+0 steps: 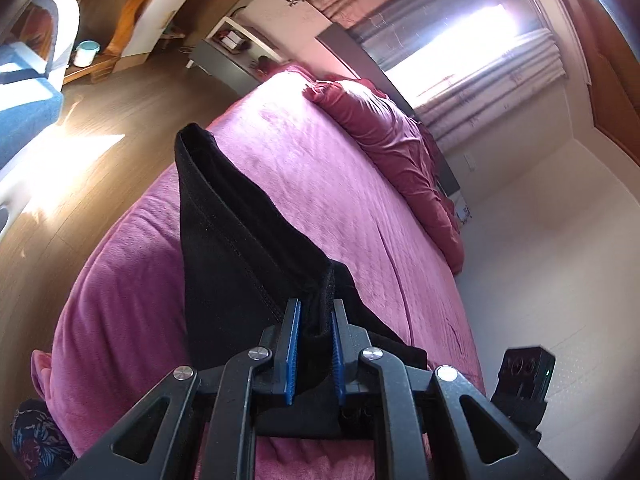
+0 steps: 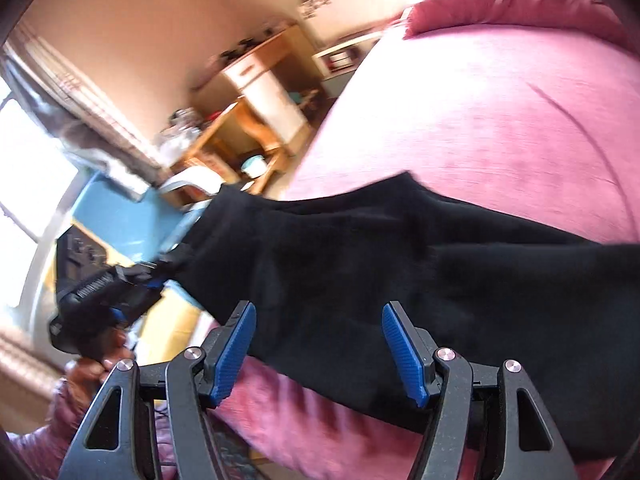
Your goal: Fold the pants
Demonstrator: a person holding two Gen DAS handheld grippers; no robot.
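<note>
The black pants (image 1: 232,240) rise from the pink bed cover (image 1: 320,160) toward my left gripper (image 1: 316,304), which is shut on a bunched edge of the fabric between its blue pads. In the right wrist view the pants (image 2: 360,248) stretch in a wide band across the bed (image 2: 480,100). At their left corner the left gripper (image 2: 160,274) holds them, with a hand (image 2: 92,364) on its handle. My right gripper (image 2: 318,312) is open. Its blue pads (image 2: 236,352) stand far apart over the cloth and do not press on it.
Dark pink pillows (image 1: 384,132) lie at the head of the bed by the curtained window (image 1: 480,52). A nightstand (image 1: 228,56), a wooden desk (image 1: 120,12) and a blue chair (image 1: 24,112) stand on the wood floor left of the bed. A pale wall runs along its right side.
</note>
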